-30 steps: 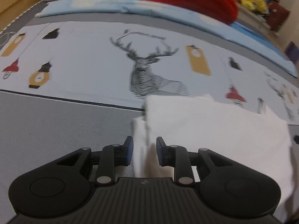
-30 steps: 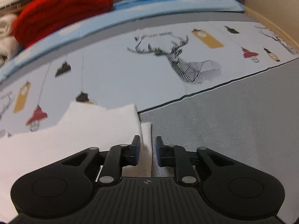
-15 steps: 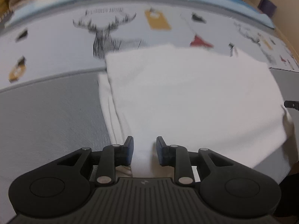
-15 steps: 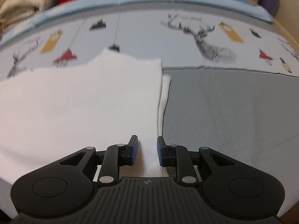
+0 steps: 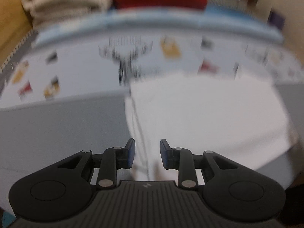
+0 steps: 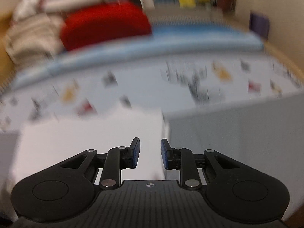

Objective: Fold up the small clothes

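Both frames heavily motion-blurred. Left gripper (image 5: 146,153) jaws opening, gap clearly wider than 0.5 s back; pads off the cloth, nothing pinched, white garment's left edge seen below the gap. Right gripper (image 6: 150,154) same: jaws opening, wider than before, nothing held, over garment's right edge. White folded garment (image 5: 205,117) lies flat on the grey mat (image 5: 57,125), far edge over the deer-print sheet (image 5: 85,66). Garment looks further off than 0.5 s ago; red bundle (image 6: 106,26) back in both views.
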Available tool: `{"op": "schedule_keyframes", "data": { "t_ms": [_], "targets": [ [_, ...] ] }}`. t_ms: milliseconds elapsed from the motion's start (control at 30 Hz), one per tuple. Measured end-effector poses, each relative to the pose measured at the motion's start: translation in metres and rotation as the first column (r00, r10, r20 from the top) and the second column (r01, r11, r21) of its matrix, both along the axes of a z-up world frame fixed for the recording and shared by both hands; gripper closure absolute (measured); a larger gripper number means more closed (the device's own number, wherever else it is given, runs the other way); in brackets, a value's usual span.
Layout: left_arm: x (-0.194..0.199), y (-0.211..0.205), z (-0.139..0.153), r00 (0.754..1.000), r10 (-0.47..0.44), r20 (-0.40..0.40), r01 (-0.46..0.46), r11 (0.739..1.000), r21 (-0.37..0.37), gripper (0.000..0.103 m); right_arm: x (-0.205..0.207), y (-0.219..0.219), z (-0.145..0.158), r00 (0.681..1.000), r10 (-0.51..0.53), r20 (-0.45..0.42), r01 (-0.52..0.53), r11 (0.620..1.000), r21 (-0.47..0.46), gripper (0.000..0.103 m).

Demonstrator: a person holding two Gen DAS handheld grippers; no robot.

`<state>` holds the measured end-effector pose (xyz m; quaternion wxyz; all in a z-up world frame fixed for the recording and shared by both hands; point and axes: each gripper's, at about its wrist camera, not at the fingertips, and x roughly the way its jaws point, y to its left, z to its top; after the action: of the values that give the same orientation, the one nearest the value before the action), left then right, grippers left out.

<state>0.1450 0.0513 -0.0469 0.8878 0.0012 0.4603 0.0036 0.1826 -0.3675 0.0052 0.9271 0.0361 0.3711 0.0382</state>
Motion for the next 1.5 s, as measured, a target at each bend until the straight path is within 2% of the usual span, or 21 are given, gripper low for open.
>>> {"op": "schedule_keyframes", "data": {
  "t_ms": [67, 100, 200, 233, 267, 300, 367, 433, 533, 633, 833, 1100, 1167, 1233, 1333, 1400, 1500],
  "targets": [
    [-0.012, 0.0, 0.019, 0.996, -0.012, 0.089, 0.012, 1.0, -0.001, 0.053, -0.019, -0.003, 0.022, 0.993, 0.008, 0.114, -0.012, 0.999, 0.03, 0.063],
    [-0.014, -0.005, 0.025, 0.993, -0.012, 0.114, 0.012, 1.0, -0.001, 0.046, -0.027, -0.004, 0.028, 0.988, 0.002, 0.156, -0.011, 0.999, 0.051, 0.06],
    [-0.021, -0.005, 0.009, 0.99, -0.003, 0.139, 0.006, 1.0, -0.02, 0.045, -0.037, -0.012, 0.02, 0.979, -0.032, 0.203, 0.013, 0.995, 0.098, 0.059],
    [-0.023, -0.003, -0.004, 0.993, 0.01, 0.12, -0.006, 1.0, -0.03, 0.046, -0.04, -0.016, 0.009, 0.979, -0.06, 0.193, 0.039, 0.993, 0.116, 0.059],
    [-0.02, 0.0, -0.017, 0.998, 0.028, 0.055, -0.027, 0.999, -0.032, 0.049, -0.038, -0.018, -0.003, 0.985, -0.081, 0.152, 0.063, 0.991, 0.121, 0.059],
    [-0.014, 0.004, -0.026, 0.998, 0.06, -0.012, -0.06, 0.998, -0.032, 0.055, -0.031, -0.02, -0.01, 0.99, -0.118, 0.072, 0.11, 0.987, 0.115, 0.059],
    [-0.009, 0.012, -0.025, 0.996, 0.092, 0.01, -0.091, 0.994, -0.06, 0.055, -0.031, -0.025, -0.011, 0.982, -0.161, 0.102, 0.145, 0.978, 0.15, 0.06],
    [-0.003, 0.02, -0.025, 0.993, 0.121, 0.007, -0.12, 0.989, -0.09, 0.055, -0.024, -0.026, -0.015, 0.983, -0.16, 0.087, 0.149, 0.981, 0.128, 0.06],
    [0.006, 0.031, -0.032, 0.981, 0.187, -0.055, -0.193, 0.969, -0.155, 0.055, -0.015, -0.028, -0.026, 0.986, -0.164, 0.04, 0.158, 0.98, 0.125, 0.06],
    [0.009, 0.038, -0.037, 0.975, 0.198, -0.102, -0.216, 0.952, -0.215, 0.055, -0.011, -0.029, -0.033, 0.988, -0.155, 0.022, 0.151, 0.982, 0.116, 0.06],
    [0.019, 0.027, -0.049, 0.978, 0.165, -0.131, -0.189, 0.961, -0.203, 0.055, -0.014, -0.014, -0.031, 0.992, -0.121, 0.022, 0.119, 0.99, 0.077, 0.06],
    [0.028, 0.029, -0.052, 0.973, 0.179, -0.144, -0.209, 0.95, -0.231, 0.053, -0.015, -0.015, -0.03, 0.993, -0.114, 0.023, 0.113, 0.992, 0.062, 0.06],
    [0.03, 0.04, -0.052, 0.965, 0.207, -0.158, -0.243, 0.935, -0.259, 0.049, -0.015, -0.016, -0.031, 0.993, -0.116, 0.019, 0.115, 0.992, 0.06, 0.06],
    [0.03, 0.058, -0.057, 0.945, 0.262, -0.197, -0.312, 0.902, -0.299, 0.044, -0.014, -0.015, -0.031, 0.993, -0.116, 0.015, 0.115, 0.992, 0.056, 0.06],
    [0.031, 0.079, -0.072, 0.904, 0.313, -0.293, -0.405, 0.846, -0.347, 0.043, -0.014, -0.015, -0.032, 0.993, -0.116, 0.015, 0.115, 0.992, 0.056, 0.06],
    [0.032, 0.086, -0.08, 0.885, 0.318, -0.34, -0.438, 0.816, -0.377, 0.043, -0.015, -0.016, -0.031, 0.993, -0.114, 0.019, 0.113, 0.992, 0.059, 0.06],
    [0.036, 0.089, -0.089, 0.871, 0.315, -0.377, -0.457, 0.8, -0.389, 0.043, -0.014, -0.016, -0.031, 0.993, -0.115, 0.022, 0.113, 0.992, 0.056, 0.06]
  ]
}}
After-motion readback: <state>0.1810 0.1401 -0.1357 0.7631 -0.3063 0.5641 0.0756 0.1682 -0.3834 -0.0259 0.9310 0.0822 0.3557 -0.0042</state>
